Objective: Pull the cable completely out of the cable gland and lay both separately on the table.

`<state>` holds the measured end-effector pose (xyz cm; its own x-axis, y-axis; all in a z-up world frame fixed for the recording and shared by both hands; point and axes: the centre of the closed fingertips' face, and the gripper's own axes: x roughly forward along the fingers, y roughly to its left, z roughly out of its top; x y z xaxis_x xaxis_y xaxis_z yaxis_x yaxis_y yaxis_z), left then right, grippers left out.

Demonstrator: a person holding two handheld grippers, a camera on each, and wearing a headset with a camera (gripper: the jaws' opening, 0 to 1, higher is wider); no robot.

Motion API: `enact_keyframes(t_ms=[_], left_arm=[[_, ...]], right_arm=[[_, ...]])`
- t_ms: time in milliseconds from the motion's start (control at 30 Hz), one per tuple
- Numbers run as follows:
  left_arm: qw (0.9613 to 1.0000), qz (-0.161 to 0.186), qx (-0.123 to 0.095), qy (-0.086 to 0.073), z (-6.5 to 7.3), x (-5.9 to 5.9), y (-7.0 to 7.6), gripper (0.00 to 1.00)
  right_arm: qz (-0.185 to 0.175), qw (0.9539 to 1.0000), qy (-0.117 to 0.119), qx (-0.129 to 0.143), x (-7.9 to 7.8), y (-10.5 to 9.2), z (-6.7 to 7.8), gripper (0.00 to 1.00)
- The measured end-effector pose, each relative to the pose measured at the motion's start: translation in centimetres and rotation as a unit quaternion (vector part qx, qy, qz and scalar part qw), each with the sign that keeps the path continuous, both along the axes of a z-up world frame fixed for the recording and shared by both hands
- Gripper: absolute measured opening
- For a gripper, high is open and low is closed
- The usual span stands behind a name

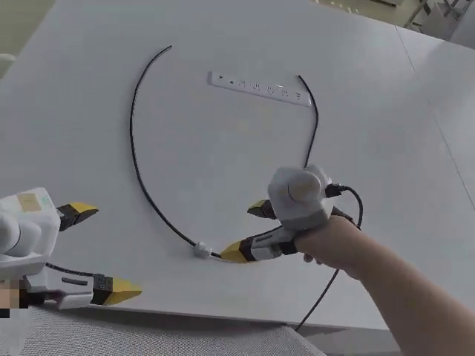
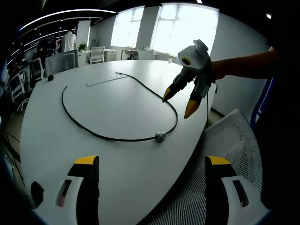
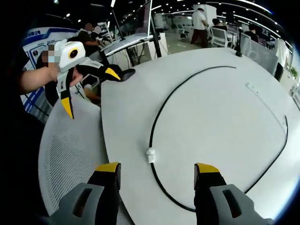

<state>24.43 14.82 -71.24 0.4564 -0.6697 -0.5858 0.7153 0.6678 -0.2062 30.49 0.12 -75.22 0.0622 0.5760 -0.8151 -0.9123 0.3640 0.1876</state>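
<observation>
The cable gland lies close to the near edge of the tabletop, with the black cable running through it. Your right gripper sits just to its right, jaws spread wide and empty; in the right gripper view the gland lies ahead between them. Your left gripper is over the near edge further left, also released and holding nothing. From the gland the cable sweeps away on both sides in a big open loop, and a white power strip lies at the far side between its two ends.
</observation>
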Motion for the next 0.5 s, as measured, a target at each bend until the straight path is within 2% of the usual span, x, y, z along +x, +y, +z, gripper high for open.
enact_keyframes(t_ms=[200, 500], left_arm=[[1.0000, 0.000, 0.006, 0.001, -0.3, 0.0, 0.4, 0.94], [1.0000, 0.006, 0.003, 0.000, -0.6, 0.2, 0.6, 0.93]], right_arm=[[0.021, 0.9996, 0.004, -0.017, -0.1, 0.8, -1.3, 0.56], [0.051, 0.9977, 0.017, -0.042, -0.6, 1.8, -3.5, 0.48]])
